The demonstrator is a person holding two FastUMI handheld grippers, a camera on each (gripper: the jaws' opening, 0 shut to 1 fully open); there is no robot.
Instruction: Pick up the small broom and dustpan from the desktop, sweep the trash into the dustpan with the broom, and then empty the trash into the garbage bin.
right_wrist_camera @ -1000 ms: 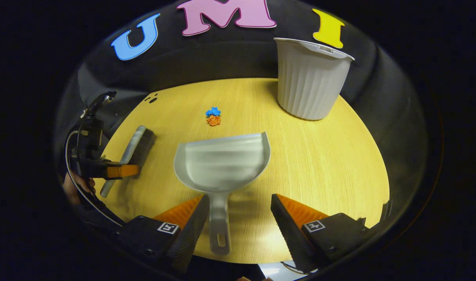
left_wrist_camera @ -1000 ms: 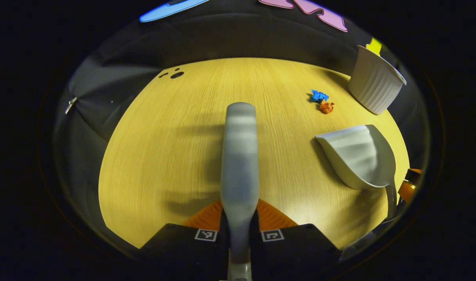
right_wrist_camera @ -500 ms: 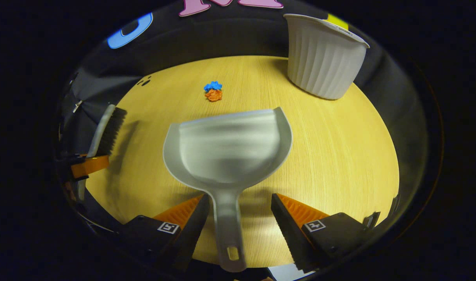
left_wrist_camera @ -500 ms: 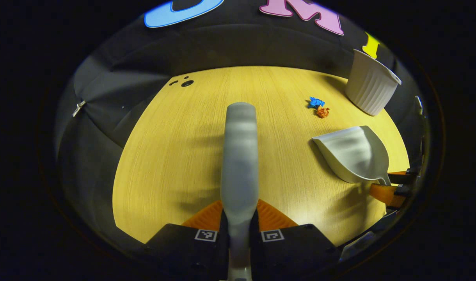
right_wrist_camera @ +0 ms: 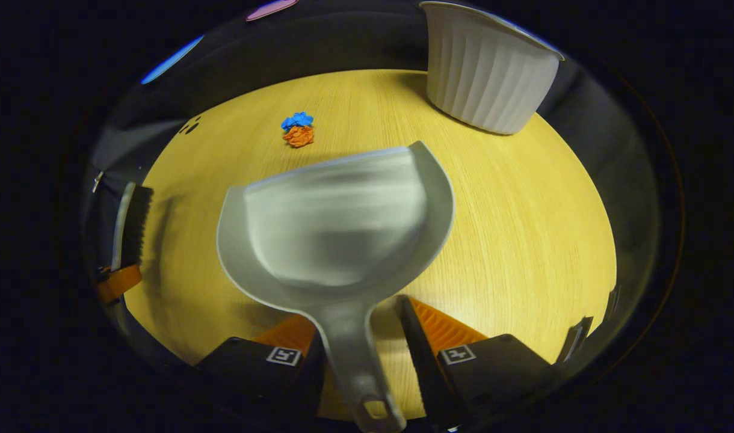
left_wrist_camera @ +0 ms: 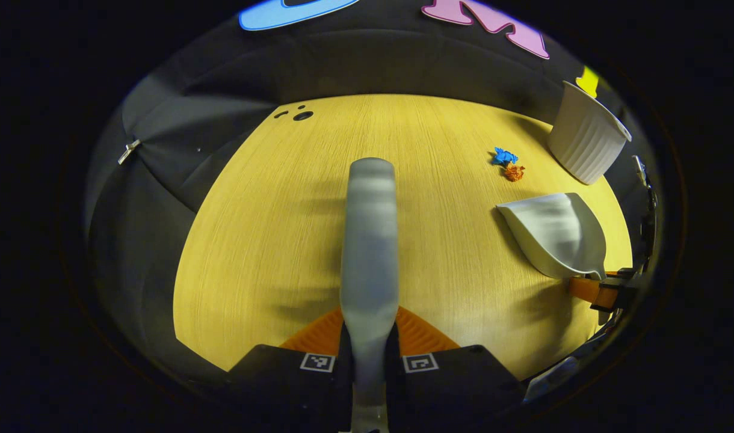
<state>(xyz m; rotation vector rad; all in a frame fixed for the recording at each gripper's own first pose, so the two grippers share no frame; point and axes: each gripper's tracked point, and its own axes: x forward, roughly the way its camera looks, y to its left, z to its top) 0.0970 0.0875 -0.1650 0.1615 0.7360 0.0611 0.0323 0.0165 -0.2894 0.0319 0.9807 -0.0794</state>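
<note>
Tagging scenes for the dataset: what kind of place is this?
Likely a staged recording booth, not a home: a round wooden table against a black cloth wall, laid out with a bin, dustpan, broom and two paper scraps.

Grey broom (left_wrist_camera: 370, 240) clamped by its handle, pointing forward above the desktop (left_wrist_camera: 271, 228). Pale dustpan (right_wrist_camera: 337, 228) tilted, mouth towards the blue and orange trash (right_wrist_camera: 298, 130). White ribbed garbage bin (right_wrist_camera: 484, 75) upright beyond.

Wooden table (right_wrist_camera: 523, 228): bin (right_wrist_camera: 487, 78), paper scraps (right_wrist_camera: 298, 129)
</note>
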